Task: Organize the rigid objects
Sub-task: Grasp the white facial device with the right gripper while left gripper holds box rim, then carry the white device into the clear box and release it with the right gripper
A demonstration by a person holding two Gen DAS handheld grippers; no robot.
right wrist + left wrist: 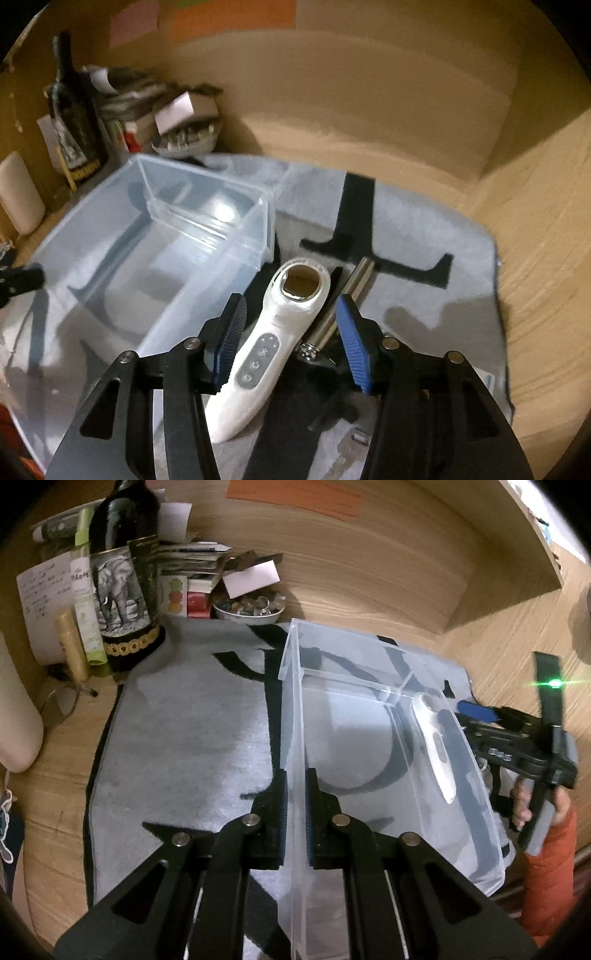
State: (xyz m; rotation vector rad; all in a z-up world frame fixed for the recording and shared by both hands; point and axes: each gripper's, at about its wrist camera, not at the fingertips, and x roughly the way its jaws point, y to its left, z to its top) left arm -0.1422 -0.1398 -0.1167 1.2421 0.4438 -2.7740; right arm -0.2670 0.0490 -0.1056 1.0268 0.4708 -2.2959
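No lettering can be read; the handwritten note (42,590) and the bottle's elephant label (120,590) stay illegible.

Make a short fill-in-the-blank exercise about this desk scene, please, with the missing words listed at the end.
1. The left gripper is shut on a wall of the clear box, which stands on a ____ mat.
2. The right gripper stands open around a ____ handheld device.
3. The right gripper's pads are ____ in colour.
4. The label at the back of the desk shows an ____.

Missing words: grey; white; blue; elephant.
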